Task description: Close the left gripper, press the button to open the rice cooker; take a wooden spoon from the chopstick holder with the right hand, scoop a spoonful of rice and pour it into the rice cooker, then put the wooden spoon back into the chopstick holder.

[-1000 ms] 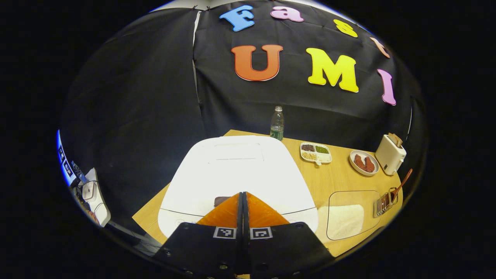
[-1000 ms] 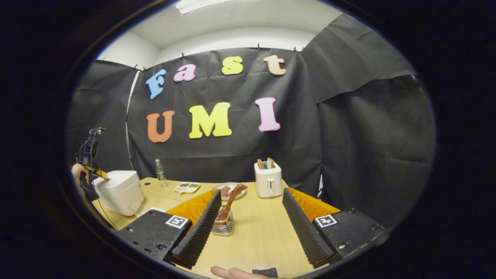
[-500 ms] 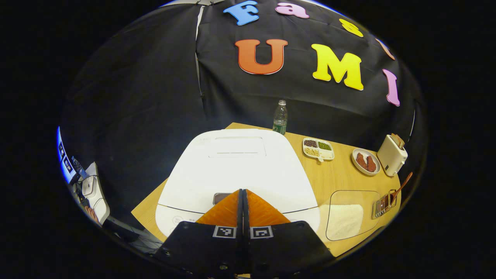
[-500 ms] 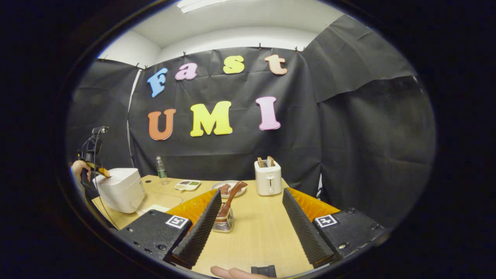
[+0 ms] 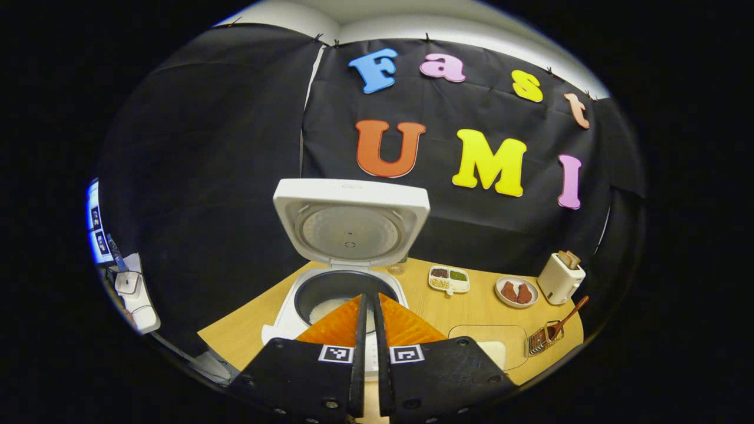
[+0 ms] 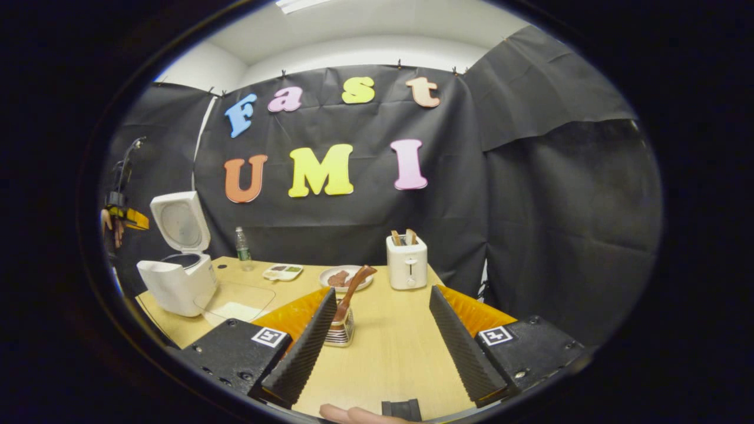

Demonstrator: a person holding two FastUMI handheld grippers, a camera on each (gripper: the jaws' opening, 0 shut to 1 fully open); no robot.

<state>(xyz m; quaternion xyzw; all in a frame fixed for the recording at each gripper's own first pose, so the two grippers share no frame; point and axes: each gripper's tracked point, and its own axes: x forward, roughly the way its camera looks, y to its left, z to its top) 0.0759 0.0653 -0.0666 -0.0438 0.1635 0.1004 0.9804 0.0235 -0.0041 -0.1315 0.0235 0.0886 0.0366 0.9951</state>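
Observation:
The white rice cooker (image 5: 283, 321) stands open, its lid (image 5: 351, 221) upright and some rice in the dark pot (image 5: 330, 297). My left gripper (image 5: 369, 301) is shut on nothing, held above and short of the cooker's front; it appears in the right gripper view as the left gripper (image 6: 126, 217), raised left of the lid (image 6: 179, 222). My right gripper (image 6: 383, 297) hangs open over the table. The wire chopstick holder (image 6: 340, 334) with the wooden spoon (image 6: 355, 285) stands just beside its left finger, untouched. A clear tray of rice (image 6: 235, 303) lies next to the cooker (image 6: 177, 285).
At the back of the table stand a white toaster (image 6: 406, 265), a plate with red pieces (image 6: 344, 278), a divided dish of beans (image 6: 283, 271) and a water bottle (image 6: 241, 247). A person's fingertip (image 6: 353, 414) pokes in at the near edge.
The cooker lid has sprung up from closed to fully open. My left gripper has lifted up and back off the cooker's front. The right gripper has barely moved.

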